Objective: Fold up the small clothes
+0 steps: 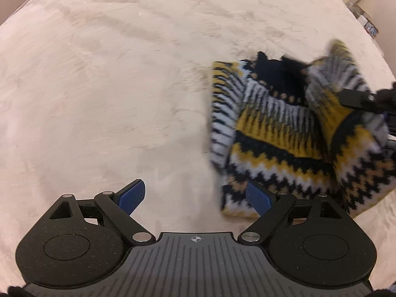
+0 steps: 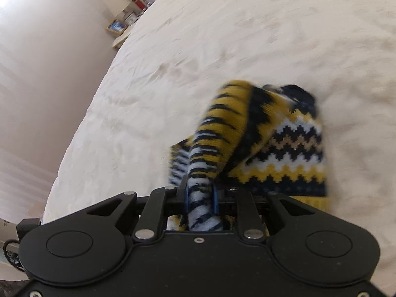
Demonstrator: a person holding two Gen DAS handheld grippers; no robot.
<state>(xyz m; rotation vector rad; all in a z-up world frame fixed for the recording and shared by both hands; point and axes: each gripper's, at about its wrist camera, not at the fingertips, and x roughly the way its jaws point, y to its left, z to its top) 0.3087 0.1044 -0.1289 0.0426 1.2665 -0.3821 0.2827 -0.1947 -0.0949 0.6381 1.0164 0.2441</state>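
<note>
A small knitted sweater [image 1: 284, 133] with yellow, navy and white zigzag stripes lies on the cream bedspread [image 1: 99, 74], partly folded, to the right of my left gripper. My left gripper [image 1: 195, 198] is open and empty, its blue pads [image 1: 132, 195] wide apart just left of the sweater's lower hem. My right gripper [image 2: 200, 198] is shut on a striped sleeve [image 2: 210, 153] of the sweater [image 2: 284, 148] and lifts it over the body. The right gripper also shows at the right edge of the left wrist view [image 1: 363, 100].
The cream bedspread [image 2: 222, 37] stretches wide to the left and beyond the sweater. A bedside shelf with picture frames [image 2: 121, 24] stands past the bed's edge by the wall.
</note>
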